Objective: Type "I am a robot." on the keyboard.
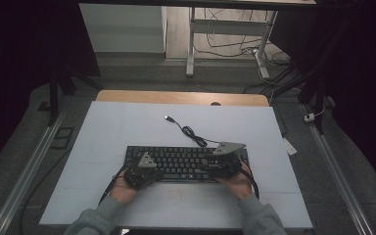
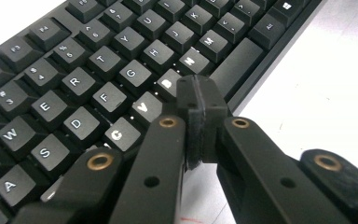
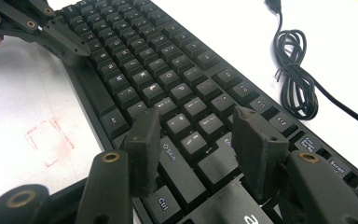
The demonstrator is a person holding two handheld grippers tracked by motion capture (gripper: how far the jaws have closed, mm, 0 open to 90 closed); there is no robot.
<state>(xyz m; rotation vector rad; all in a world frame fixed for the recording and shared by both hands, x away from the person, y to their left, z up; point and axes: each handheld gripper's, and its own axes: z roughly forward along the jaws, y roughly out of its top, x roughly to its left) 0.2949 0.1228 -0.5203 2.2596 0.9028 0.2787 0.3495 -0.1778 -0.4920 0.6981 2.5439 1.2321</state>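
Seen from above, a black keyboard (image 1: pixel 186 163) lay on the pale table (image 1: pixel 127 127) (its cable (image 1: pixel 188 130) coiled behind), while the left gripper (image 2: pixel 200 105), jaws clenched on nothing, hovered at the B key and the right gripper (image 3: pixel 198 140) stood parted over the right-hand keys.
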